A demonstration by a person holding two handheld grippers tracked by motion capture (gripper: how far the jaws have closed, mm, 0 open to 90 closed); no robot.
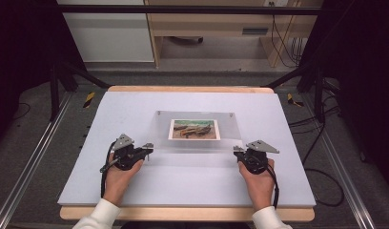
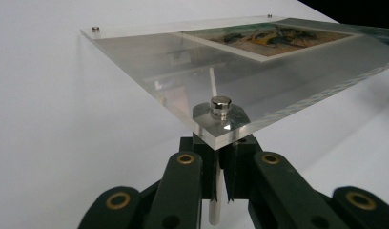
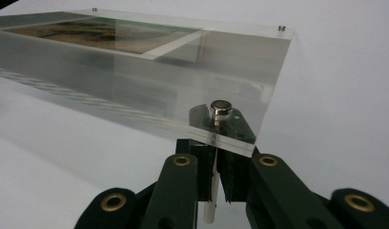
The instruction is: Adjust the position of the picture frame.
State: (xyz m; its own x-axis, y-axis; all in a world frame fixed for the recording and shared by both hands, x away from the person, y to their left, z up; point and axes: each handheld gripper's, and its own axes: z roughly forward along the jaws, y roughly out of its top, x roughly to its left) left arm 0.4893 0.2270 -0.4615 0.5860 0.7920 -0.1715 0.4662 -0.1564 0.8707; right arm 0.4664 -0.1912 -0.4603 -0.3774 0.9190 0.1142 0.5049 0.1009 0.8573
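Note:
A clear acrylic picture frame [image 1: 195, 143] lies in the middle of the white mat [image 1: 192, 186], with a painted boat picture [image 1: 194, 129] inside it. Small metal studs [image 2: 220, 106] cap its corners. My left gripper [image 1: 147, 149] is at the near left corner and my right gripper [image 1: 237, 150] is at the near right corner. In the left gripper view the jaws [image 2: 220, 167] are shut on a thin white post [image 2: 215, 212] under the corner stud. The right gripper [image 3: 215, 167] is likewise shut on the post [image 3: 208, 212] under its stud [image 3: 221, 109]. The near edge sits above the mat.
The mat covers a wooden table [image 1: 188, 213] with open space all around the frame. Black frame bars [image 1: 64, 76] and cables [image 1: 321, 162] stand beside the table. Wooden furniture [image 1: 207, 28] is on the floor beyond the far edge.

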